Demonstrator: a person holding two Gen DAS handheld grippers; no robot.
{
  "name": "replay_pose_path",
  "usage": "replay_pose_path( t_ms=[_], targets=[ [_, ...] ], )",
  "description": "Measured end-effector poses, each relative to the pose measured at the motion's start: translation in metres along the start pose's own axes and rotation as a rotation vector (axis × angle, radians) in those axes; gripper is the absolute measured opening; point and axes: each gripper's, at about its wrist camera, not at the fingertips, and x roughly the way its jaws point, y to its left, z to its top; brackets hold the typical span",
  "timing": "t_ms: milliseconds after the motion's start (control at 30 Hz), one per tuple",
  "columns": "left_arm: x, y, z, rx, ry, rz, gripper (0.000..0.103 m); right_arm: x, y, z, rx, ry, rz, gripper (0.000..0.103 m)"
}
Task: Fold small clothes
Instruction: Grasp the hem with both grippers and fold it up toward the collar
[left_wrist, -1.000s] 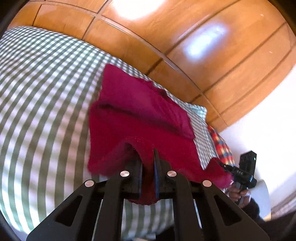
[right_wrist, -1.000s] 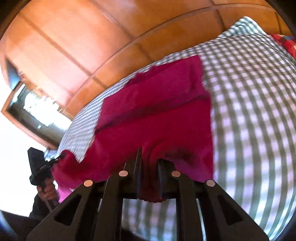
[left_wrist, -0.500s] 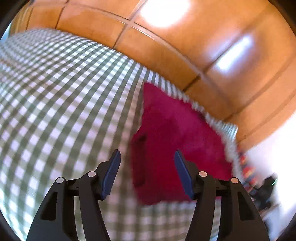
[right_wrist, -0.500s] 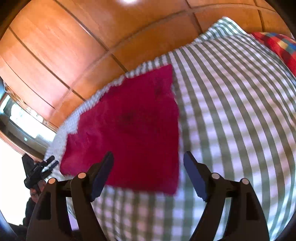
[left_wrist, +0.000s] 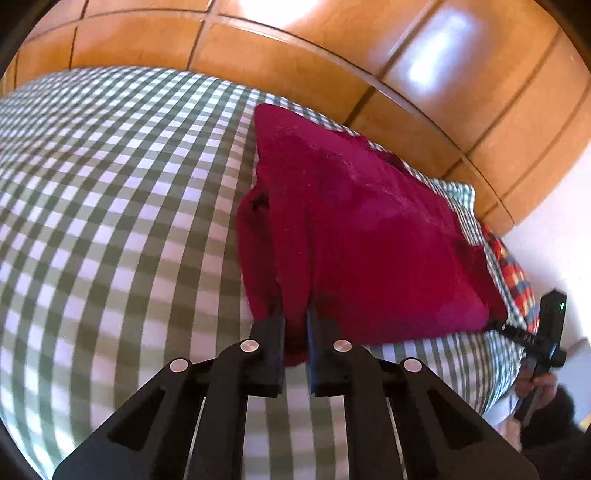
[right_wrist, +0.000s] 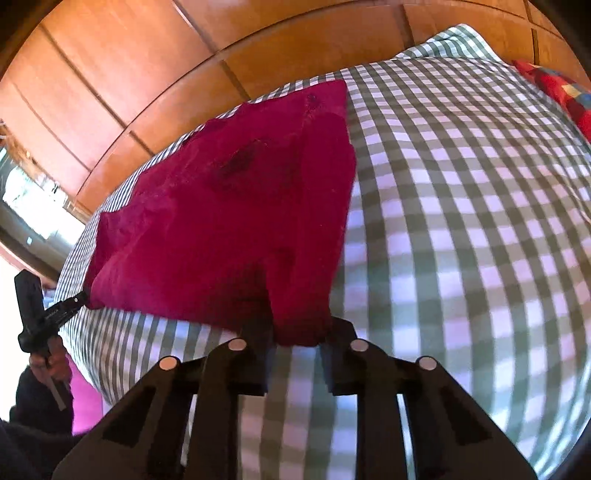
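A dark red garment (left_wrist: 362, 236) lies folded on a green-and-white checked bedcover (left_wrist: 110, 221). My left gripper (left_wrist: 295, 325) is shut on the garment's near left corner, with cloth pinched between the fingers. In the right wrist view the same red garment (right_wrist: 229, 214) lies on the checked cover (right_wrist: 461, 221). My right gripper (right_wrist: 297, 332) is closed on the near right corner, with a thick bunch of cloth between its fingers. Each gripper shows at the edge of the other's view, the right one (left_wrist: 532, 339) and the left one (right_wrist: 55, 314).
A wooden panelled headboard or wall (left_wrist: 332, 48) runs behind the bed. A red plaid cloth (left_wrist: 513, 269) lies at the bed's far side; it also shows in the right wrist view (right_wrist: 561, 92). A window (right_wrist: 33, 199) is at the left.
One second ago both grippers held the garment; half a second ago both were open above it as it lay flat. Now both have closed on its near corners.
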Motion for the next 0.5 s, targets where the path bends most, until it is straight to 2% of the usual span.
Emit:
replay_pose_path(
  t_ms=[133,267,367,433,467,500],
  targets=[
    [-0.023,0.003,-0.031,0.001,0.025,-0.030,0.007,-0.027,-0.008,-0.033,-0.033,0.044,-0.015,0.011],
    [-0.047,0.002,-0.068,-0.019,0.048,-0.065,0.007,-0.046,-0.011,-0.071,-0.045,0.099,-0.016,0.011],
    [-0.063,-0.004,-0.088,-0.022,0.055,-0.077,0.008,-0.055,-0.010,-0.083,-0.061,0.124,-0.010,0.012],
    [-0.068,-0.005,-0.093,-0.020,0.056,-0.081,0.008,-0.058,-0.011,-0.082,-0.070,0.117,-0.033,0.031],
    [-0.071,-0.004,-0.093,-0.026,0.044,-0.083,0.012,-0.060,-0.013,-0.077,-0.065,0.105,-0.031,0.049],
    [-0.072,-0.002,-0.089,-0.039,0.029,-0.091,0.014,-0.065,-0.017,-0.069,-0.051,0.073,-0.030,0.062]
  ],
)
